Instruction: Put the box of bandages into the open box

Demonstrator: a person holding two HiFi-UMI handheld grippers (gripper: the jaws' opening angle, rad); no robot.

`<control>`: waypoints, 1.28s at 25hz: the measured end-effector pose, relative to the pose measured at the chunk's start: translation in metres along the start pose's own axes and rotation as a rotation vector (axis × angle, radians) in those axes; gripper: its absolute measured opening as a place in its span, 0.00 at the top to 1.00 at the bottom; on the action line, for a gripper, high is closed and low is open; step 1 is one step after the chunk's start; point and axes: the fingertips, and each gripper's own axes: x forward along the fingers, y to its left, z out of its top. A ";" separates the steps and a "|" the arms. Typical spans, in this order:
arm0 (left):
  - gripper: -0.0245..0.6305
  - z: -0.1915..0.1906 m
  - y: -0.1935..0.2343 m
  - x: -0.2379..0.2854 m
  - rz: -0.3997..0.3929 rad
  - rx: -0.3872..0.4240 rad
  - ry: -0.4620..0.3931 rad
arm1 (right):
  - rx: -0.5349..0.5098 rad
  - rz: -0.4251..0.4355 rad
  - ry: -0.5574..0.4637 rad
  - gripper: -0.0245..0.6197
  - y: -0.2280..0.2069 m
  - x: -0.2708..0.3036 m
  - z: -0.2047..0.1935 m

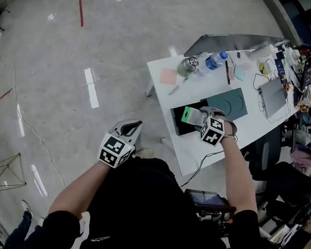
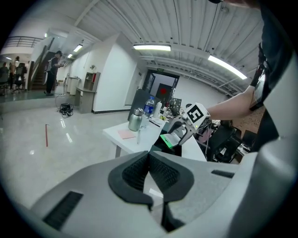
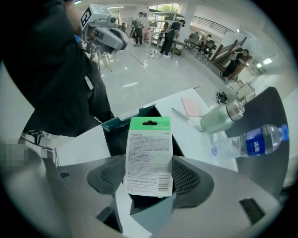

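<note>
Right tool (image 3: 150,179) clamped on the bandage box (image 3: 149,155), held over the open box (image 3: 118,132) — left tool (image 2: 150,169) is off to the side.
In the right gripper view we see both jaws pressed on the lower sides of the bandage box, printed back toward the camera, green top end pointing away, the dark inside of the open box right behind and under it. The head view gives us the same: right tool (image 1: 199,115) at the near part of the white desk (image 1: 163,96), bandage box (image 1: 187,114) above the open box (image 1: 178,125), teal lid (image 1: 227,104) lying flat just beside it. Left tool (image 1: 133,128) is off the desk, above the floor — jaws clenched together with nothing between them. Far end of the desk: metal flask (image 1: 189,65), water bottle (image 1: 215,60), pink note (image 1: 168,76).
</note>
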 end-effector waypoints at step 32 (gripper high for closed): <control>0.95 0.005 0.013 -0.012 0.053 -0.006 -0.007 | -0.041 0.078 0.003 0.45 -0.001 0.022 0.012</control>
